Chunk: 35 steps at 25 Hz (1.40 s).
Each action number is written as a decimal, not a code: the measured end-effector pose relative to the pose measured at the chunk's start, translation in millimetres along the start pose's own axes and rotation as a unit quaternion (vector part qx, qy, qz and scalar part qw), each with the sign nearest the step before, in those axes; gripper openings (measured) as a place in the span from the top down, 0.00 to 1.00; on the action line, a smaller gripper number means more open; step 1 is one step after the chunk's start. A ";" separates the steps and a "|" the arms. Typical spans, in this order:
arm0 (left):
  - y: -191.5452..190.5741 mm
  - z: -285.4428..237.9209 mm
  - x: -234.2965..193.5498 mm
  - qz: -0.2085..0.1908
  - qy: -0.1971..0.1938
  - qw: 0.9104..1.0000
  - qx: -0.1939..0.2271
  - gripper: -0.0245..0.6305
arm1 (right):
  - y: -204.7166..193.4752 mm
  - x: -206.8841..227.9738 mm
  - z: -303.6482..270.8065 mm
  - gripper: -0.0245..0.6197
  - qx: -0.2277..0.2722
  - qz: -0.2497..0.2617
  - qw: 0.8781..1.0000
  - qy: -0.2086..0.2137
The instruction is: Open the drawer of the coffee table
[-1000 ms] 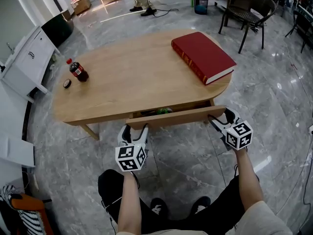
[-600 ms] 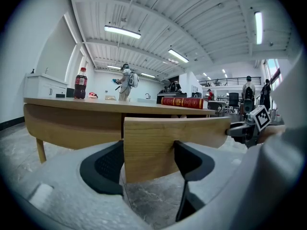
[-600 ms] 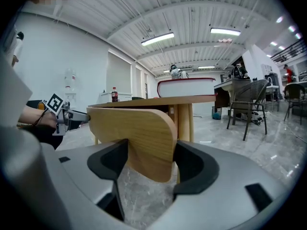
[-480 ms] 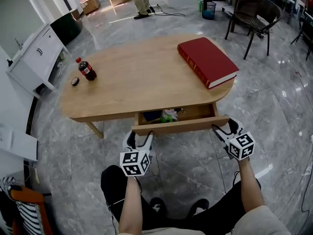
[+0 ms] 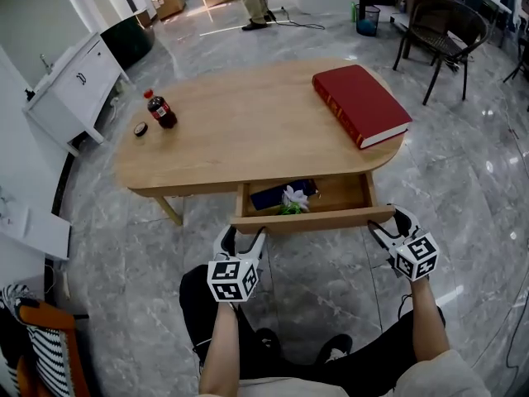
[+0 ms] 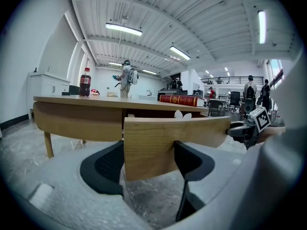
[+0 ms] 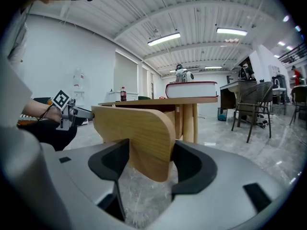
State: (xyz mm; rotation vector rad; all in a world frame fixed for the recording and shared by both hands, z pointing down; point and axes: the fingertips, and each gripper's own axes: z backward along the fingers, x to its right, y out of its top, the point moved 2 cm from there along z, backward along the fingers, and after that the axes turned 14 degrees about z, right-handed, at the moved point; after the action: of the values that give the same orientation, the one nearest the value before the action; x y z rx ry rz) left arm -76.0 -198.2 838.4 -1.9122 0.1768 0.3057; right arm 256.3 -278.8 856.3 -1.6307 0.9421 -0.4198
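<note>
Your left claw clamps the left end of the drawer front. Your right claw, its jaws just closing, grips the right end. The drawer stands pulled out from the counter.

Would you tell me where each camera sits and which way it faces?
Head view: on head, steeply down at coffee table; forearms, legs show.
Left gripper view: on left gripper, along jaws clamping drawer front; right gripper visible.
Right gripper view: on right gripper, jaws just closed further on drawer front; left gripper visible.
Shared: drawer front, red book.
</note>
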 end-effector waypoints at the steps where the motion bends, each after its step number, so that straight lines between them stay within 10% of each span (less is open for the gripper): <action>1: -1.9 2.4 -0.4 0.000 0.001 1.000 -0.001 0.48 | -0.8 -2.4 1.3 0.50 0.000 0.001 1.000 0.003; 35: -33.7 25.5 0.7 0.010 0.003 1.000 -0.017 0.48 | -19.1 -26.5 21.0 0.53 -0.056 0.009 0.998 0.033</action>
State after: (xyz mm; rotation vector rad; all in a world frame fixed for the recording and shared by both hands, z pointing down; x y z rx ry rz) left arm -69.6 -162.4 860.0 -1.9461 0.1962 0.3195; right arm 261.6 -244.4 873.7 -1.7179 1.0451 -0.4177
